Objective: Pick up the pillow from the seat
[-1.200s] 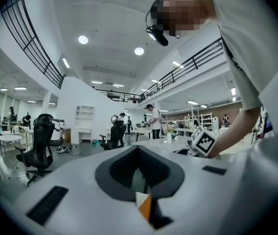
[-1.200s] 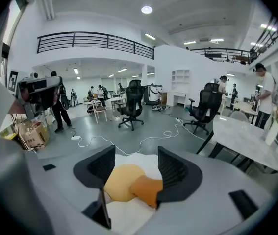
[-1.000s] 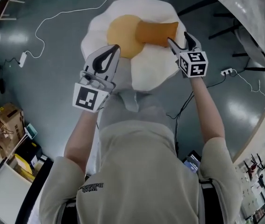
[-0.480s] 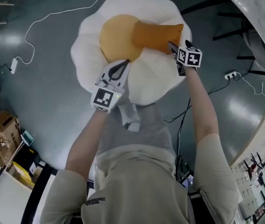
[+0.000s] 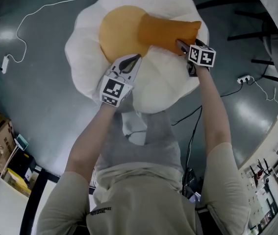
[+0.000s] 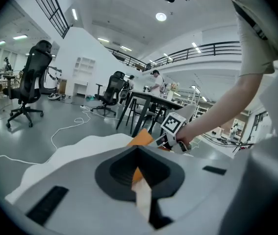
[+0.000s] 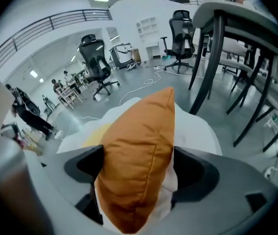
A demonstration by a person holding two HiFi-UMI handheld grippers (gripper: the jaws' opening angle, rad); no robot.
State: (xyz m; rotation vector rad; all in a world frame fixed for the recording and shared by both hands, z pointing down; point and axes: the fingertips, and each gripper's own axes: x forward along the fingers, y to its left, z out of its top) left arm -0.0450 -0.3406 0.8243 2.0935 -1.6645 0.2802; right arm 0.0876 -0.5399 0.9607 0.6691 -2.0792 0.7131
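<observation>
While the right gripper [image 5: 180, 45] is opening its jaws around the near end of the orange pillow [image 5: 170, 29] lying on the egg-shaped seat [image 5: 85, 58], push deeper before clamping; the left gripper [image 5: 131, 60], clenched with nothing visibly held, could steady the seat.

The left arm [image 5: 90, 141] and right arm [image 5: 212, 116] reach forward. The left gripper [image 5: 135, 58] has its jaws together. The right gripper [image 5: 179, 43] is opening its jaws, with the pillow [image 7: 139, 151] between them.
</observation>
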